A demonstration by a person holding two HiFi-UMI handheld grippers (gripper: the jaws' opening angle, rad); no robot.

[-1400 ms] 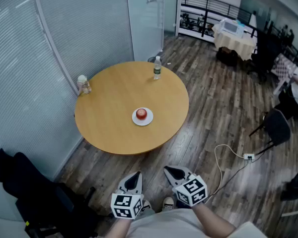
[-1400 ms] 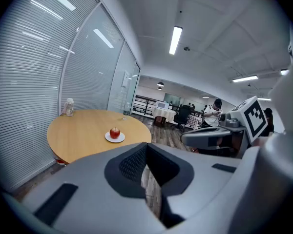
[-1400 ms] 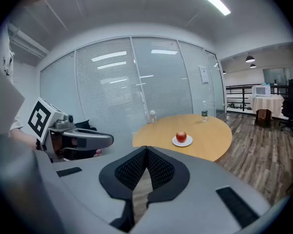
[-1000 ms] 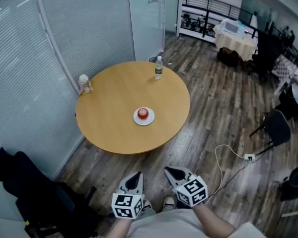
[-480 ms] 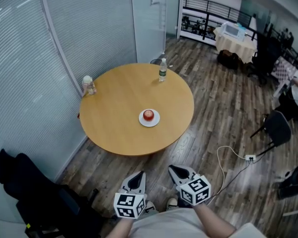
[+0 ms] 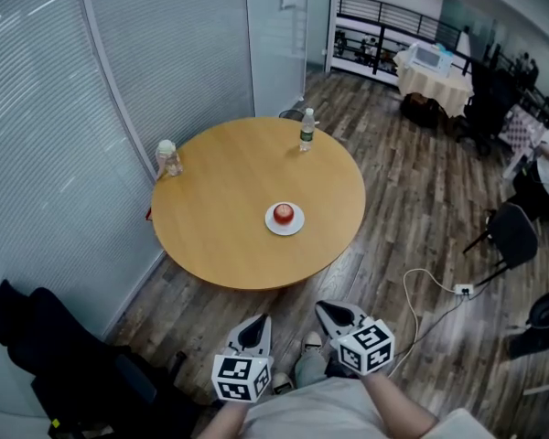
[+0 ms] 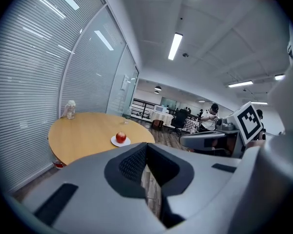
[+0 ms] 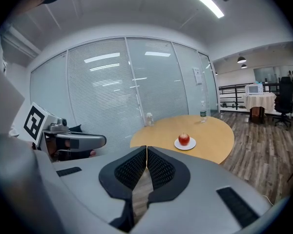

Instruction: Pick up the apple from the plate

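A red apple [image 6: 284, 213] sits on a small white plate [image 6: 285, 223] near the middle of a round wooden table [image 6: 210, 218]. Both grippers hang over the floor well short of the table's near edge. The left gripper [image 6: 260, 320] is shut with nothing in it. The right gripper [image 6: 325, 306] is also shut and empty. In the left gripper view the apple [image 7: 120, 137] lies far ahead on its plate [image 7: 120, 141]. The right gripper view shows the apple [image 8: 184, 139] and plate [image 8: 185, 144] ahead too.
A clear water bottle [image 6: 306, 129] stands at the table's far edge and a small jar [image 6: 168, 158] at its left edge. A glass wall with blinds [image 6: 119, 71] runs along the left. A dark chair [image 6: 64, 355] sits lower left; a white cable [image 6: 421, 291] lies on the floor to the right.
The table, plate and apple have shifted right and slightly down in the head view as the person steps closer. Both grippers stay shut and low in front of the body.
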